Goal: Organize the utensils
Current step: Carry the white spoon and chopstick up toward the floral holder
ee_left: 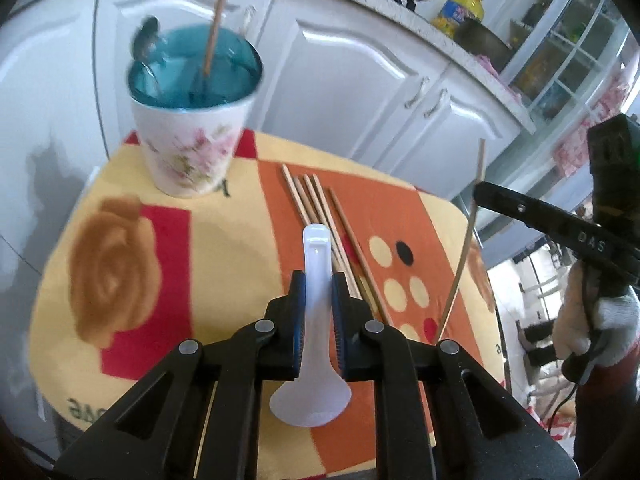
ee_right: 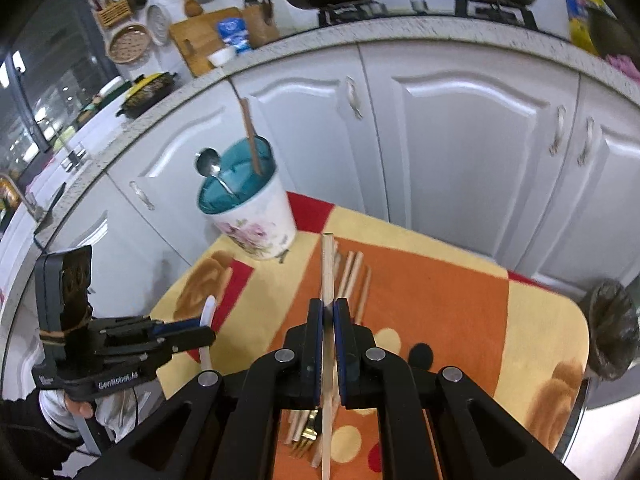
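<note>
Left gripper (ee_left: pixel 317 280) clamped on white plastic spoon (ee_left: pixel 316 320); right gripper (ee_right: pixel 328 312) clamped on pale chopstick (ee_right: pixel 328 272).

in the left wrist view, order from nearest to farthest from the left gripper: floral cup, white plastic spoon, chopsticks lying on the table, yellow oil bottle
1. White plastic spoon, clamped in the left gripper.
2. Wooden chopsticks, lying just ahead.
3. Floral white cup with blue inside, ahead left.
4. Yellow oil bottle, far right on the counter.

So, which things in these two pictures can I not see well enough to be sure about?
- Left wrist view: the cup is motion-blurred, so the utensils inside are unclear.
- Both views: the cup wall hides the lower ends of the metal spoon and wooden stick.
- Right wrist view: the right gripper covers most of the gold fork and the chopsticks beneath.
</note>
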Demonstrator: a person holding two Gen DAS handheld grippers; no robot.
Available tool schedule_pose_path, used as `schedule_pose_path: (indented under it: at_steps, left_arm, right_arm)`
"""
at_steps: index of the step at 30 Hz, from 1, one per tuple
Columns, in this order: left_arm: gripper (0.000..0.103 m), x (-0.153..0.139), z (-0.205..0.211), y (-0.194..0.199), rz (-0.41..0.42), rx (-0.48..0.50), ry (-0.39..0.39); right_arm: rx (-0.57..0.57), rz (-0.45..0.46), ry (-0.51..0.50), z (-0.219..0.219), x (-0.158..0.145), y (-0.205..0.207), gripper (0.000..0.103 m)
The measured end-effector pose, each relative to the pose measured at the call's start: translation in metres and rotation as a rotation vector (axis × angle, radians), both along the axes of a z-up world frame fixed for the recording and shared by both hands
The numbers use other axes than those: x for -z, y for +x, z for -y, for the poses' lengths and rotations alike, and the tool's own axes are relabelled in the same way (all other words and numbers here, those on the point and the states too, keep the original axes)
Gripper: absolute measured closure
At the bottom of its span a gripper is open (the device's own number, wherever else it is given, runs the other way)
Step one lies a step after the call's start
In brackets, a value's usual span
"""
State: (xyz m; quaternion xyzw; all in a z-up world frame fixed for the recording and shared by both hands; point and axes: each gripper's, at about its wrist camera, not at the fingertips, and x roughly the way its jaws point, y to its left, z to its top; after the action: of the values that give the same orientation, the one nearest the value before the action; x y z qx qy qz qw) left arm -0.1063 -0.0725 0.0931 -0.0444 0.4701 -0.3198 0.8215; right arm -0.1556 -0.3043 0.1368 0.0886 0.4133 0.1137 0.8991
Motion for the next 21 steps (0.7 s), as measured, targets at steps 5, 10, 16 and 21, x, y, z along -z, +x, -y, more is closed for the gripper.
schedule_pose_path:
  at_steps: [5,10,16,21]
  left_arm:
    - [0.092,-0.021,-0.02,0.005,0.041,-0.048,-0.015]
    - [0.092,-0.051,-0.042,0.018,0.099,-0.1,-0.045]
    - [0.092,-0.09,-0.061,0.044,0.191,-0.199,-0.084]
    - [0.092,-0.118,-0.069,0.073,0.277,-0.287,-0.107]
  right_arm:
    - [-0.041,0.048,0.001,-0.012,-0.023,-0.001,0.098]
    - [-0.067,0.098,0.001,-0.023,-0.045,0.006,0.098]
    - [-0.092,0.159,0.01,-0.036,-0.076,0.022,0.098]
    - [-0.103,0.211,0.008,-0.046,-0.106,0.04,0.098]
